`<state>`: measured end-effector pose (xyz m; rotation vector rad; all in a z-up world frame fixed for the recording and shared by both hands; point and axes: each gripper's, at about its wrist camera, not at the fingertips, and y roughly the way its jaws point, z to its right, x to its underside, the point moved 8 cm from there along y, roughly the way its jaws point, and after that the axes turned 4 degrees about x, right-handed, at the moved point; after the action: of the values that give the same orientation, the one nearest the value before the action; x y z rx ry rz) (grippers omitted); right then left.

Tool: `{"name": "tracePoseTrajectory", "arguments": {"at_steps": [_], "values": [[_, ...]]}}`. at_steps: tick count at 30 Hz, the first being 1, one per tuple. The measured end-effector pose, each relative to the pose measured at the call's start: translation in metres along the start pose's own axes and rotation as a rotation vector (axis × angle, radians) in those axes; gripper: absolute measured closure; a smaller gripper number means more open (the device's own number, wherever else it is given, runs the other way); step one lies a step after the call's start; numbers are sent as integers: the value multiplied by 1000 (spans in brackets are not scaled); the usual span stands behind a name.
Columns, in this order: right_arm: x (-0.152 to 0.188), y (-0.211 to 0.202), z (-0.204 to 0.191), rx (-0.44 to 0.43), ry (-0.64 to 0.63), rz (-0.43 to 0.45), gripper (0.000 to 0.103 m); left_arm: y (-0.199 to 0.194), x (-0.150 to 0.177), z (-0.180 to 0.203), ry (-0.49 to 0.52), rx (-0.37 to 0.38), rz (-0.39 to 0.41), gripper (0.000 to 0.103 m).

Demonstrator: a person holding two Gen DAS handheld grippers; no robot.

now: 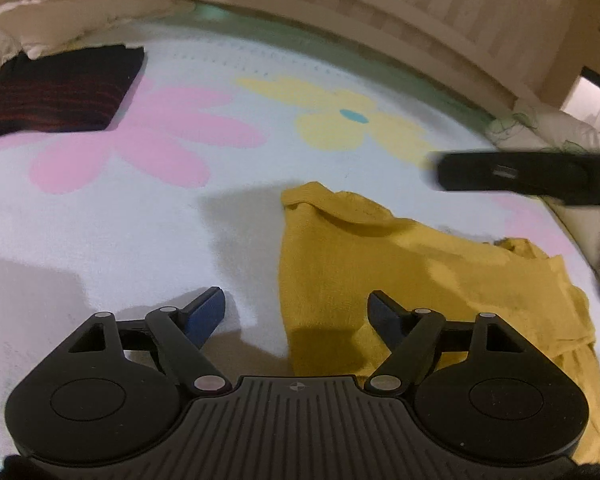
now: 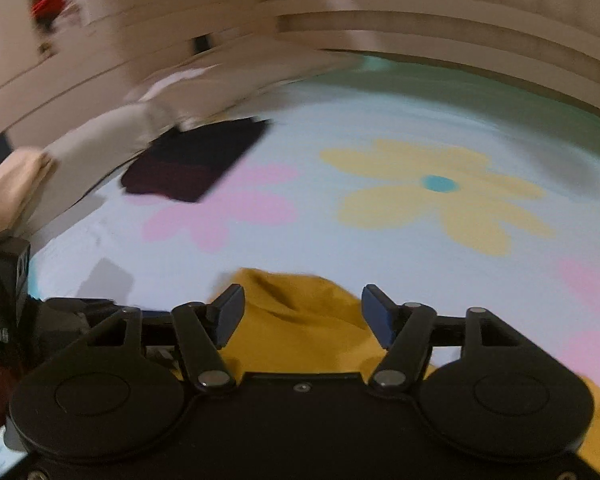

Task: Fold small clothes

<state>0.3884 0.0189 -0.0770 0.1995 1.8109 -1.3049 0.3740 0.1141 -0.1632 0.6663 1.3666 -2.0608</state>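
Note:
A mustard-yellow garment (image 1: 400, 272) lies partly folded on a pale blue bedspread (image 1: 148, 236) printed with pink and yellow flowers. My left gripper (image 1: 296, 312) stands open over the garment's left edge; one finger is above the bedspread, the other above the yellow cloth, and nothing is between the pads. In the right wrist view my right gripper (image 2: 303, 312) is open above the yellow garment (image 2: 296, 324), not gripping it. The right gripper (image 1: 520, 176) also shows in the left wrist view as a blurred black bar at the right.
A folded dark garment with red stripes (image 1: 56, 88) lies at the far left of the bedspread, also visible as the dark garment (image 2: 196, 160) in the right wrist view. White pillows (image 1: 20, 28) lie behind it. A wooden headboard (image 1: 380, 12) runs along the back.

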Motion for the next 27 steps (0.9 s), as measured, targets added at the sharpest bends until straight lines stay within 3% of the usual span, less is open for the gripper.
{"name": "tracePoseTrajectory", "arguments": {"at_steps": [10, 12, 15, 19, 23, 27], "values": [[-1, 69, -47, -37, -231, -86, 31, 0, 8, 10, 101, -20, 52, 24], [4, 81, -46, 3, -293, -120, 31, 0, 9, 11, 108, -22, 59, 24], [3, 103, -24, 148, -340, -141, 31, 1, 12, 14, 137, -45, 64, 24], [-10, 112, 30, 294, -168, -146, 31, 1, 13, 16, 139, -41, 65, 22], [-22, 88, 32, 195, -71, -57, 32, 2, 12, 14, 137, -38, 67, 21], [-21, 83, -11, 25, -171, -59, 31, 1, 13, 15, 145, -44, 67, 21]]}}
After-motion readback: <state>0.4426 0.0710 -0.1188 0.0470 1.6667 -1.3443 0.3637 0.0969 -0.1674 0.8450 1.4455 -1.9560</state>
